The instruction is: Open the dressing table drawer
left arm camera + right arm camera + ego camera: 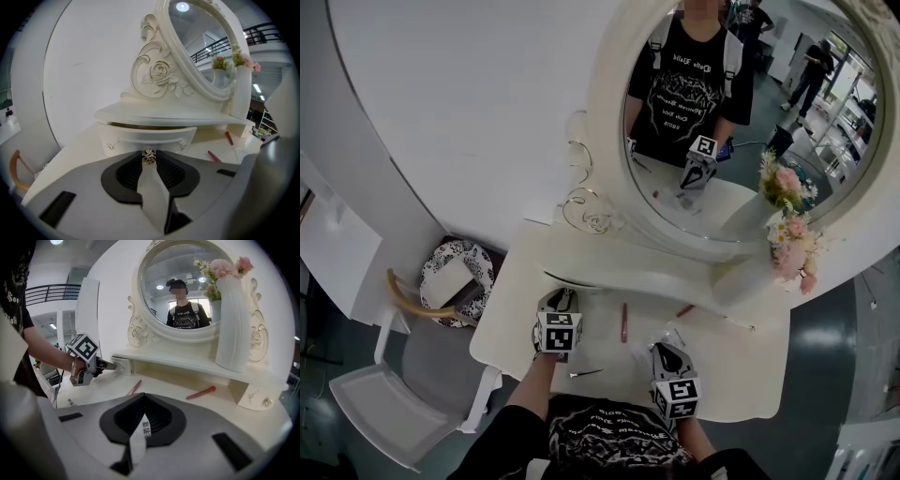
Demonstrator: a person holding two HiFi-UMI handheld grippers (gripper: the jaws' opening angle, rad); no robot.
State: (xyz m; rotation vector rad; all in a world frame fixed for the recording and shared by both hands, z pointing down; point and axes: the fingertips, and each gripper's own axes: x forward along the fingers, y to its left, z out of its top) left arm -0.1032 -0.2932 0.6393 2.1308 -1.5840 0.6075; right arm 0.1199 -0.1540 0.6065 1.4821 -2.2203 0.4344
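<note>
The white dressing table drawer [145, 136] curves out under the mirror shelf, and a dark slit shows along its top edge. Its small silver knob [148, 156] sits between the tips of my left gripper [149, 159], which is shut on it. In the head view my left gripper [562, 298] reaches the drawer front [581, 281]. My right gripper [666, 349] hovers over the tabletop near its front edge, apart from the drawer. In its own view the right gripper [144, 398] has its jaws together with nothing held. The left gripper [110, 364] meets the drawer [121, 365] there too.
Two red pencil-like sticks [624, 322] [685, 310] and a thin metal piece [586, 373] lie on the tabletop. A tall white vase of flowers [787, 234] stands at the right below the oval mirror [741, 112]. A patterned stool [459, 281] and a chair [403, 412] stand left.
</note>
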